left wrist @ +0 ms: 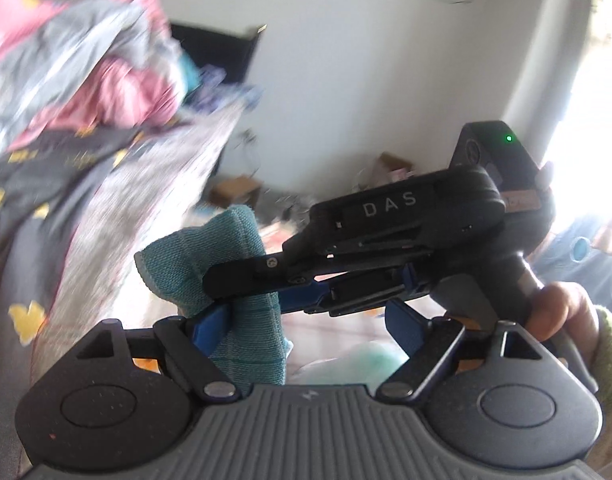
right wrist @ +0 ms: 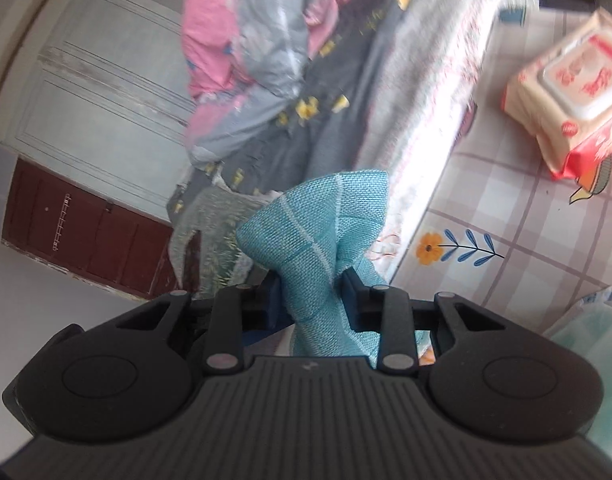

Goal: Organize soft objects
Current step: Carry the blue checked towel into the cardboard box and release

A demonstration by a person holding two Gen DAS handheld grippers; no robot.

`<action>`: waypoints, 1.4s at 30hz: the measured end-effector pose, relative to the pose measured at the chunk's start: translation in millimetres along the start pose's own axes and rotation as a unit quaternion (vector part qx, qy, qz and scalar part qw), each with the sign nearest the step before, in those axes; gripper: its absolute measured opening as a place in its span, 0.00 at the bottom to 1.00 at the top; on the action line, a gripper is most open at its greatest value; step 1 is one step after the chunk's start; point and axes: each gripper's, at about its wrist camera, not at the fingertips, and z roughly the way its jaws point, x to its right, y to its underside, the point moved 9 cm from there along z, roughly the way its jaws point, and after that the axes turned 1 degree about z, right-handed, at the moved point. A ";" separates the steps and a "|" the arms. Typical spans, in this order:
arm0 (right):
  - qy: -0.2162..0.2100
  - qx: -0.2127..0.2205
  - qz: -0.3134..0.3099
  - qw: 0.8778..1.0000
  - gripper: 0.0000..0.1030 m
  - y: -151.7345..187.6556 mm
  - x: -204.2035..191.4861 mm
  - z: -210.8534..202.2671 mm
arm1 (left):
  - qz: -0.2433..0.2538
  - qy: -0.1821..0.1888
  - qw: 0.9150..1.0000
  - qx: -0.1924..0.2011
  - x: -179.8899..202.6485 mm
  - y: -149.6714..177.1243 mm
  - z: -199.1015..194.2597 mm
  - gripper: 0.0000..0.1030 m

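The right gripper (right wrist: 312,296) pinches a bunched teal cloth (right wrist: 326,236) held in the air; the left gripper (left wrist: 306,328) gapes wide, one finger (left wrist: 211,330) brushing the fabric. The hanging tail could snag, tugging it loose above the floral tablecloth (right wrist: 506,232) near the wipes pack (right wrist: 570,92)

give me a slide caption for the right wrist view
Right gripper shut on a teal cloth, lifted beside a floral tablecloth bearing a wet-wipes pack.

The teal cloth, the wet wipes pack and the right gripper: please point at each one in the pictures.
teal cloth (right wrist: 326,232): right wrist view, bunched part above the fingers.
wet wipes pack (right wrist: 566,92): right wrist view, its white lid.
right gripper (left wrist: 225,292): left wrist view, fingertips clamped on the cloth.
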 end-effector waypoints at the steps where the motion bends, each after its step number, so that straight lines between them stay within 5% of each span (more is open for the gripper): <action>1: -0.001 0.013 -0.005 1.000 0.29 3.9 -7.7 -15.8 | 0.010 0.010 1.000 0.006 13.5 -2.2 -7.2 0.83; 10: 0.025 0.122 0.001 0.992 0.24 72.2 -13.9 -170.2 | 0.071 0.135 0.988 -0.001 143.0 17.9 -34.4 0.84; 18: 0.090 0.183 0.087 0.975 0.19 153.8 63.3 -272.4 | 0.080 0.206 0.972 -0.076 223.1 72.4 -8.7 0.84; 24: 0.096 0.194 0.161 0.963 0.19 207.5 133.7 -312.0 | 0.075 0.193 0.975 -0.087 221.2 92.3 -14.2 0.84; 31: 0.078 0.140 0.245 0.956 0.19 240.1 220.2 -301.8 | 0.052 0.146 0.983 -0.096 186.0 91.9 -4.3 0.84; 36: 0.145 0.115 0.266 0.946 0.19 247.2 267.6 -292.0 | 0.043 0.133 0.985 -0.101 180.6 93.6 -8.9 0.84; 42: 0.251 0.109 0.195 0.942 0.21 244.2 271.4 -292.6 | 0.049 0.132 0.985 -0.102 182.4 95.5 -7.0 0.84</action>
